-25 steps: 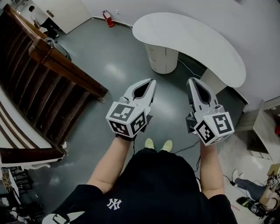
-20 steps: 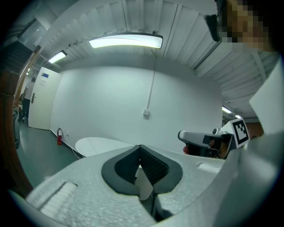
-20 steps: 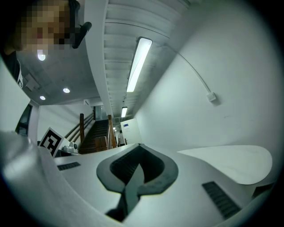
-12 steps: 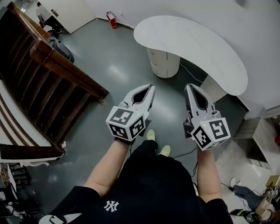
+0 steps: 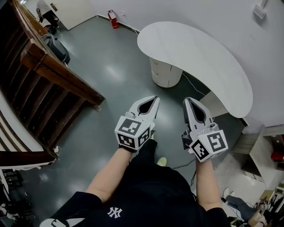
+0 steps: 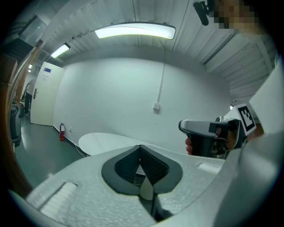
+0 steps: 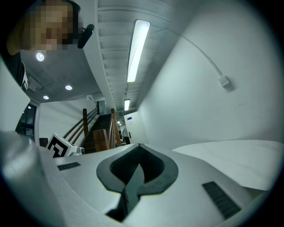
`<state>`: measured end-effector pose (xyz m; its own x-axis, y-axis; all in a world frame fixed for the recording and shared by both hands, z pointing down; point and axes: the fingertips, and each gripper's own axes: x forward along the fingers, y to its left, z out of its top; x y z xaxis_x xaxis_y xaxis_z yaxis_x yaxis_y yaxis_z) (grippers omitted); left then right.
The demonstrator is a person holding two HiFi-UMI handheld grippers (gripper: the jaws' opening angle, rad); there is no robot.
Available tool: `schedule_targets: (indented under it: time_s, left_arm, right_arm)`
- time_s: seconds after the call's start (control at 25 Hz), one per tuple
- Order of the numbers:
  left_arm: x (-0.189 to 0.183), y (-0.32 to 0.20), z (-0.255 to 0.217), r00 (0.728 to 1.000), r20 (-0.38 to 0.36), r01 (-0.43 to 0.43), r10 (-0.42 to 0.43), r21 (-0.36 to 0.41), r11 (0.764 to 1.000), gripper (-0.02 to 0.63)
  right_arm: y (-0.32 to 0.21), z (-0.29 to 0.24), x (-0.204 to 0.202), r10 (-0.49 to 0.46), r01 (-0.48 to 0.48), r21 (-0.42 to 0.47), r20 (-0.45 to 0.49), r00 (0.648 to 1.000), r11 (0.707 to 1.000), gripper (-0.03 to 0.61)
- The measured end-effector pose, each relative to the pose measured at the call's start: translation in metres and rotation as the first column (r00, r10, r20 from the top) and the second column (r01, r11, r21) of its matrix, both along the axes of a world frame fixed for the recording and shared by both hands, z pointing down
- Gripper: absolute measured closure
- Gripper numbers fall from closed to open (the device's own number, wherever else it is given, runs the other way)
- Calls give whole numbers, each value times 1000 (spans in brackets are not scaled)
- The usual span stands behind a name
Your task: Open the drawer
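A white curved table [image 5: 199, 53] stands ahead on a round white pedestal with drawers [image 5: 165, 73]; the drawers look closed. Both grippers are held out over the grey floor, short of the pedestal. My left gripper [image 5: 155, 98] is shut with nothing in it, tips meeting [image 6: 140, 146]. My right gripper [image 5: 186, 100] is also shut and empty [image 7: 139, 145]. The left gripper view shows the table top [image 6: 108, 141] beyond the jaws and the right gripper's handle at the right. In the right gripper view the table top [image 7: 230, 155] lies to the right.
A dark wooden staircase [image 5: 49, 75] runs along the left. A red fire extinguisher [image 5: 112, 17] stands by the far wall, and a person [image 5: 44, 9] is near the far door. A cable [image 5: 195, 86] runs on the floor by the table. Clutter lies at the lower right.
The person has stepped toward the table. Both grippers sit lower in the head view and closer together, still shut. The table and pedestal appear nearer.
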<state>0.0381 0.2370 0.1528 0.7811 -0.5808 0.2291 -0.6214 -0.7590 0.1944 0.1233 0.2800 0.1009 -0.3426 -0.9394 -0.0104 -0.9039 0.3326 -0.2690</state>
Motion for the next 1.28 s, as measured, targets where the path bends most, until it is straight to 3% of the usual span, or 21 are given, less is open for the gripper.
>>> schedule_targets:
  time_s: [0.32, 0.76, 1.28]
  left_arm:
    - [-10, -132, 51, 1000, -18, -15, 14, -29, 999, 606]
    - [6, -241, 146, 999, 20, -36, 36, -32, 999, 606]
    - [39, -364, 326, 1000, 22, 21, -20, -35, 999, 604]
  right_arm:
    - [-129, 50, -22, -1, -6, -112, -68, 998, 994, 563]
    - [-251, 143, -26, -11, -7, -191, -93, 996, 982, 563]
    - [-361, 333, -18, -91, 53, -242, -152, 984, 969, 563]
